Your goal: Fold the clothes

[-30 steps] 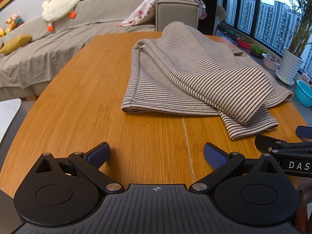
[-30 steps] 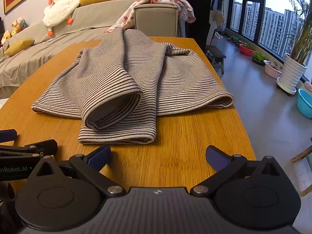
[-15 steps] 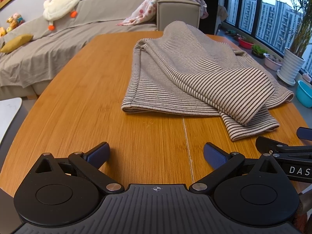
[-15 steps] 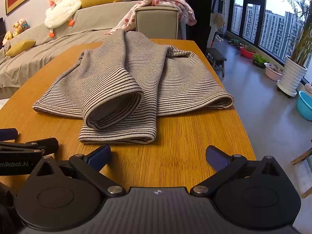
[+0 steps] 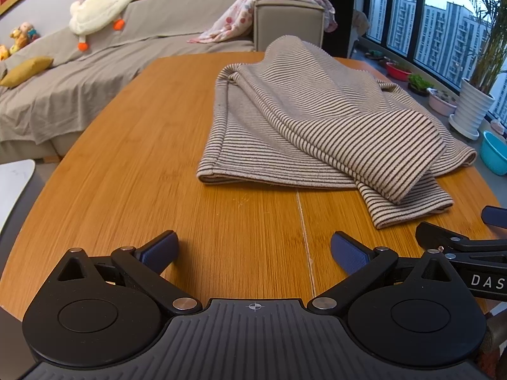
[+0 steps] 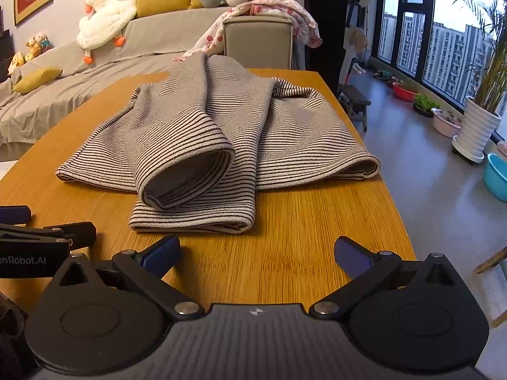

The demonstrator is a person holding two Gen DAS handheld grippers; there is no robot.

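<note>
Left tongs (image 5: 253, 248) and right tongs (image 6: 257, 253) both spread wide, empty, low in frame. Striped sweater (image 6: 202, 155) at centre of desk (image 5: 133, 183), unmoved; view barely shifted, next fold not started.

Ribbed striped knit sweater (image 5: 317, 126) lies on a smooth, satin-finished bamboo-grained wooden table (image 5: 142, 174).

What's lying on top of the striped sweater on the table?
Its own two sleeves lie folded over the striped sweater, the upper sleeve overlapping the lower sleeve. Nothing else rests on it. Whatever is beneath is hidden.
</note>
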